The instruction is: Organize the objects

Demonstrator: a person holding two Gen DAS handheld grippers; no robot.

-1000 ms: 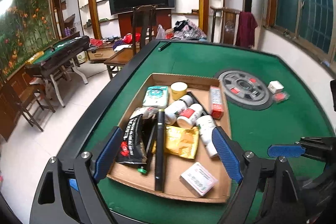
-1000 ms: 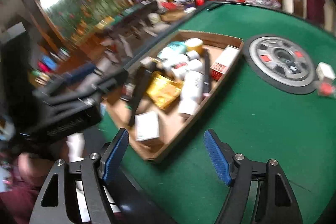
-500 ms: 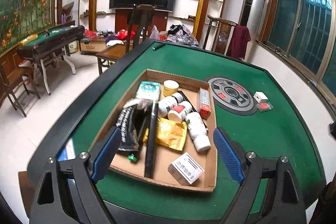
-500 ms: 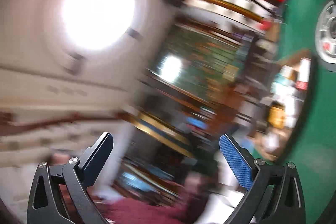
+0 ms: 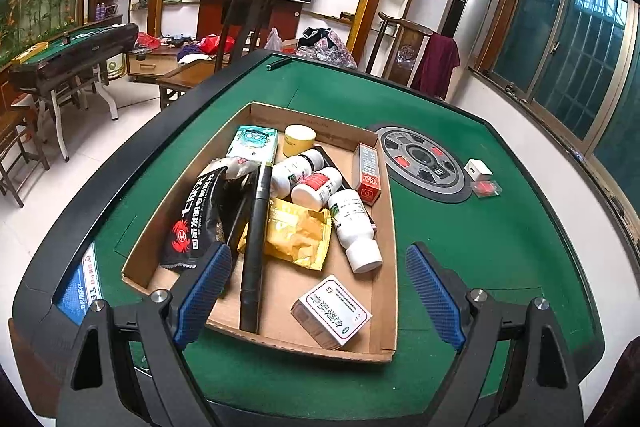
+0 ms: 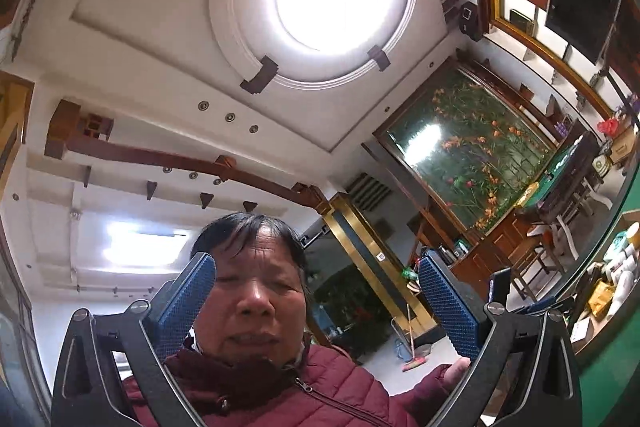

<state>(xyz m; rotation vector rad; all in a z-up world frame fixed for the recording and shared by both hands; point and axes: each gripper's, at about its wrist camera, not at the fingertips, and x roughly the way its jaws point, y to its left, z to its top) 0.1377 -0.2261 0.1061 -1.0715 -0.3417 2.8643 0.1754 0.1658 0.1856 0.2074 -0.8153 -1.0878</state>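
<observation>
A shallow cardboard tray (image 5: 386,227) sits on the green felt table (image 5: 500,247). It holds white pill bottles (image 5: 354,223), a yellow packet (image 5: 296,233), a black snack bag (image 5: 198,215), a long black marker (image 5: 256,235), a white medicine box (image 5: 332,311), a red box (image 5: 368,173), a teal box (image 5: 254,143) and a yellow-lidded jar (image 5: 300,137). My left gripper (image 5: 320,293) is open and empty, above the tray's near edge. My right gripper (image 6: 316,301) is open and empty, turned up toward the ceiling and the person; the tray (image 6: 596,319) shows at its far right edge.
A round grey dial plate (image 5: 422,163) is set in the table's middle. A small white box (image 5: 479,169) and a red case (image 5: 486,188) lie right of it. A blue card (image 5: 82,287) lies at the table's left rim. Chairs stand behind the table.
My right gripper has swung up from the table to face the ceiling and the person. My left gripper has pulled back and risen slightly, so more of the tray shows.
</observation>
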